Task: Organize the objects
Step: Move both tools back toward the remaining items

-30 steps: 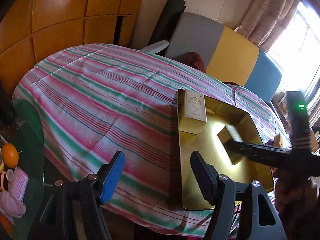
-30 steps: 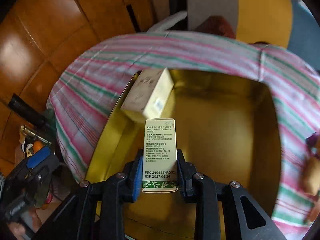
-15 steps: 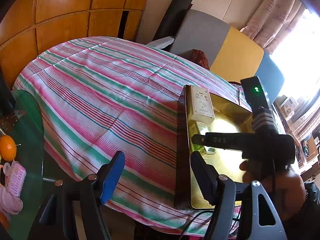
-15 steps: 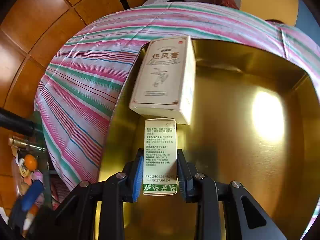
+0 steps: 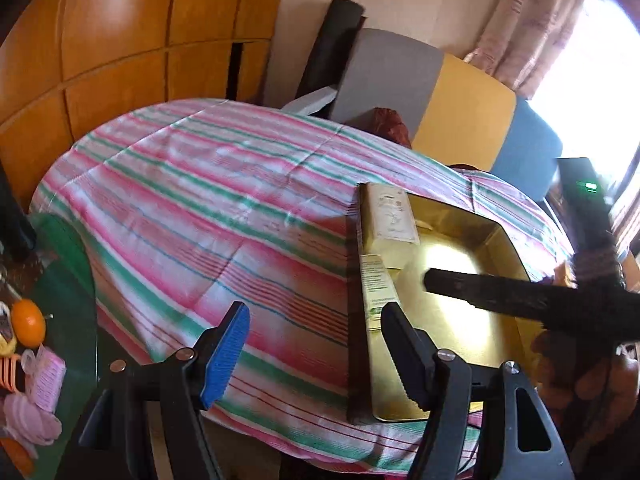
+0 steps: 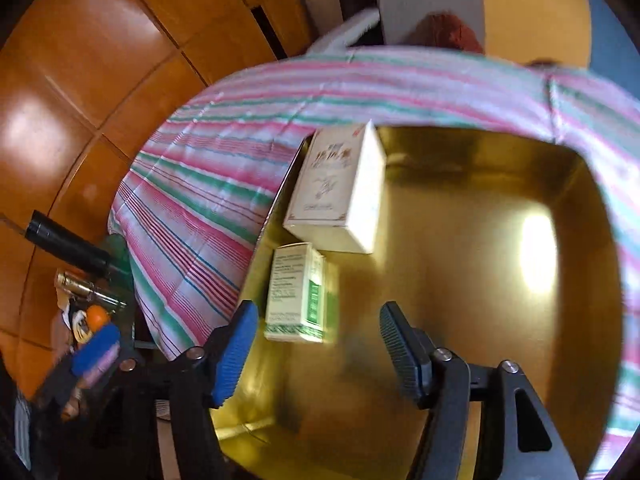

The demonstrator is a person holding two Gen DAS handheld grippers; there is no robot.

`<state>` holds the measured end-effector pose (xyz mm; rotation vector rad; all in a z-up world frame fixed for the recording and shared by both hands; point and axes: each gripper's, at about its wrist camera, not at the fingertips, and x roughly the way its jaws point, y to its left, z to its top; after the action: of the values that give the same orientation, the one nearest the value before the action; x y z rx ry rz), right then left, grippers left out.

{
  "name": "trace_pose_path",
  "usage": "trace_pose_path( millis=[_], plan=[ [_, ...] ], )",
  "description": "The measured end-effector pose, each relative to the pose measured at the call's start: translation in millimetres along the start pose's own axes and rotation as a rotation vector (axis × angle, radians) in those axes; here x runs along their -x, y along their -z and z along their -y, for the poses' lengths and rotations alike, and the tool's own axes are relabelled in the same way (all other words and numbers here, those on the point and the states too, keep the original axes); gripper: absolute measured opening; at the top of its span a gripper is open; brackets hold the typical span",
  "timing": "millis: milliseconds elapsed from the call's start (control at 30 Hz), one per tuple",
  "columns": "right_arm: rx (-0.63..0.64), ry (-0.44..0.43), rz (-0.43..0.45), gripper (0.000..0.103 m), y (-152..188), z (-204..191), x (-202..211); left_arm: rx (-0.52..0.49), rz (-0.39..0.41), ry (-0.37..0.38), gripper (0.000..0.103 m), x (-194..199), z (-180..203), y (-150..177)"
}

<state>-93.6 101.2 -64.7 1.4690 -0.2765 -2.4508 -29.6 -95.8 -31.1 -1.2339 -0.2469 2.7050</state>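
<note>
A gold tin box (image 6: 460, 280) sits on a table with a striped cloth (image 5: 224, 208). Inside, against its left wall, lie a large cream carton (image 6: 336, 188) and a small green-and-white carton (image 6: 296, 292), end to end. My right gripper (image 6: 316, 344) is open and empty above the tin, just behind the small carton. In the left wrist view the tin (image 5: 472, 328) holds both cartons (image 5: 390, 212) (image 5: 376, 284), with the right gripper's black body (image 5: 520, 300) over it. My left gripper (image 5: 316, 352) is open and empty over the cloth at the tin's left edge.
A green glass side table (image 5: 68, 280) at the lower left holds an orange (image 5: 28, 322) and pink items. Wooden wall panels (image 5: 120, 40) stand behind. Grey, yellow and blue cushions (image 5: 460, 108) line the far side by a bright window.
My right gripper carried the small carton down beside the large one, opened and let go, then drew back a little. The left gripper stayed open in place.
</note>
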Motion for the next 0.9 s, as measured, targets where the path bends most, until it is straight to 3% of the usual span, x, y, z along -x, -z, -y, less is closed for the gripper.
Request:
trace_pose_path(
  millis=[167,333,900],
  plan=[
    [0.059,0.061,0.128,0.075,15.1,17.5,54.6,-0.069,0.019,0.011,0.069,7.2,25.2,-4.2],
    [0.027,0.137,0.199,0.081,33.2,60.2,98.2,-0.143,0.028,0.038,0.069,12.2,55.5,-6.1],
    [-0.393,0.507,0.339,0.09,114.6,286.2,236.3,-0.37,-0.042,0.2,0.069,0.4,169.4,4.7]
  ],
)
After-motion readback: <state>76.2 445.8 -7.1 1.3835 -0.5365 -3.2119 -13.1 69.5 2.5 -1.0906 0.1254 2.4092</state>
